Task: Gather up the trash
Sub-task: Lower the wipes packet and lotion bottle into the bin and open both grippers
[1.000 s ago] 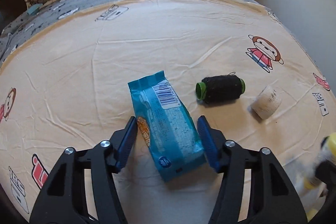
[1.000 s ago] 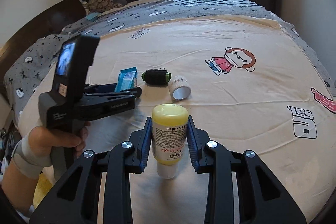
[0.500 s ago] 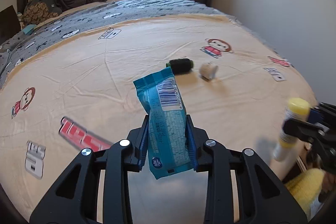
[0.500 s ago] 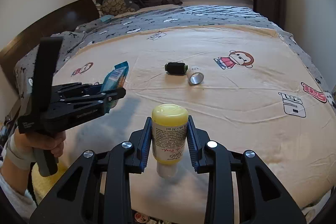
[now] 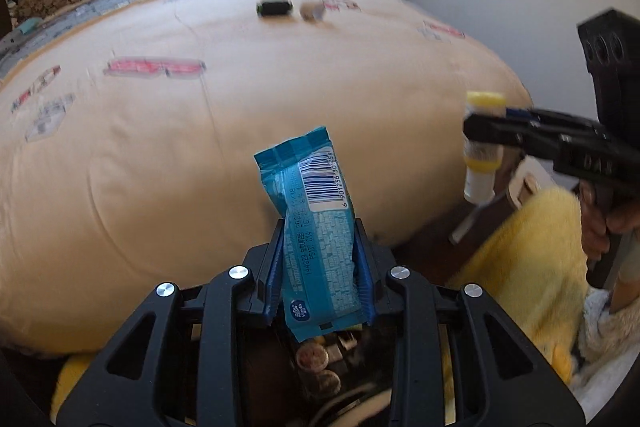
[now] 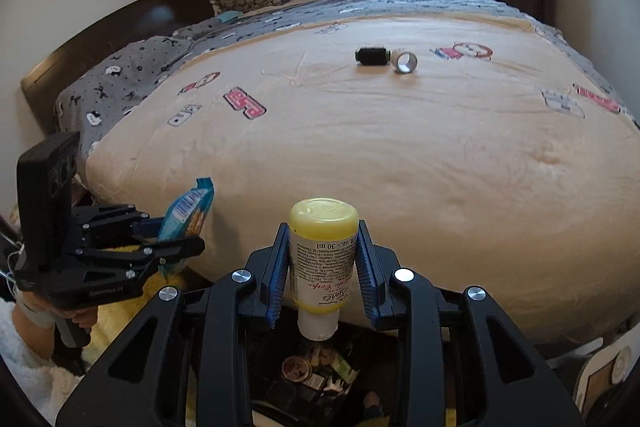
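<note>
Now your left gripper clenched the blue packet and your right gripper the yellow bottle, both just past the bed edge above a dark bin; you needed each centred before releasing.

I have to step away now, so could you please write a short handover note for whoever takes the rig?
Left gripper: shut on the blue packet.
Right gripper: shut on the yellow-capped bottle.
Both are held past the bed's near edge, above a dark bin that already holds trash.
Done: both items lifted off the bed.
Left: drop both in, then fetch the black spool and tape roll lying on the bed.
</note>
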Available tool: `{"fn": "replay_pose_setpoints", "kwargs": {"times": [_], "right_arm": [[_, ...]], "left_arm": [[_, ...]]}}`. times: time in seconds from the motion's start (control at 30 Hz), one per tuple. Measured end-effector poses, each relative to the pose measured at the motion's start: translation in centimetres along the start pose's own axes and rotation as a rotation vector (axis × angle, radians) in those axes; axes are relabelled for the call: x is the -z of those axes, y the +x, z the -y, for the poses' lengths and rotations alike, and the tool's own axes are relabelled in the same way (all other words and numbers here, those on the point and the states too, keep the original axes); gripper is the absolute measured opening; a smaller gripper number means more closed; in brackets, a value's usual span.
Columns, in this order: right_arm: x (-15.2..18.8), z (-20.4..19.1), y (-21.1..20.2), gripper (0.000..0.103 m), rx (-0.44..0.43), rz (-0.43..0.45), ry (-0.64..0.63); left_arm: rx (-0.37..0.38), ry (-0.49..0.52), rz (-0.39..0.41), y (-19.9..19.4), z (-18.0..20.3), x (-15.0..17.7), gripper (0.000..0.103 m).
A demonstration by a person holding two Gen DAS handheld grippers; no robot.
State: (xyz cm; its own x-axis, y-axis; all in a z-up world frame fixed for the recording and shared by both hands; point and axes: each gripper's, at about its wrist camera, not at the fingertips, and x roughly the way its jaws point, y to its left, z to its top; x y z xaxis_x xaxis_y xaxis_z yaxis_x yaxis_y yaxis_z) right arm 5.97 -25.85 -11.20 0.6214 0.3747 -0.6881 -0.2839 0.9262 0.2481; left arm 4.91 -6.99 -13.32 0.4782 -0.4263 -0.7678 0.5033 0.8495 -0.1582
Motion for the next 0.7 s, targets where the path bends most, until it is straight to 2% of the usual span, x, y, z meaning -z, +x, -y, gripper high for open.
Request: {"fn": "replay_pose_setpoints", "kwargs": {"times": [0.27,0.53,0.7], "right_arm": [[5.4,-0.7,3.0,0.033,-0.005,-0.128,0.031],[8.8,-0.8,7.5,0.033,-0.022,-0.279,0.082],[10.4,-0.5,9.5,0.033,-0.031,-0.350,0.114]], "left_arm": [[0.073,-0.028,-0.140,3.3,1.6,5.9,0.029],[0.114,-0.073,-0.317,8.2,1.2,8.6,0.030],[0.115,-0.085,-0.380,10.2,0.8,10.0,0.030]]}}
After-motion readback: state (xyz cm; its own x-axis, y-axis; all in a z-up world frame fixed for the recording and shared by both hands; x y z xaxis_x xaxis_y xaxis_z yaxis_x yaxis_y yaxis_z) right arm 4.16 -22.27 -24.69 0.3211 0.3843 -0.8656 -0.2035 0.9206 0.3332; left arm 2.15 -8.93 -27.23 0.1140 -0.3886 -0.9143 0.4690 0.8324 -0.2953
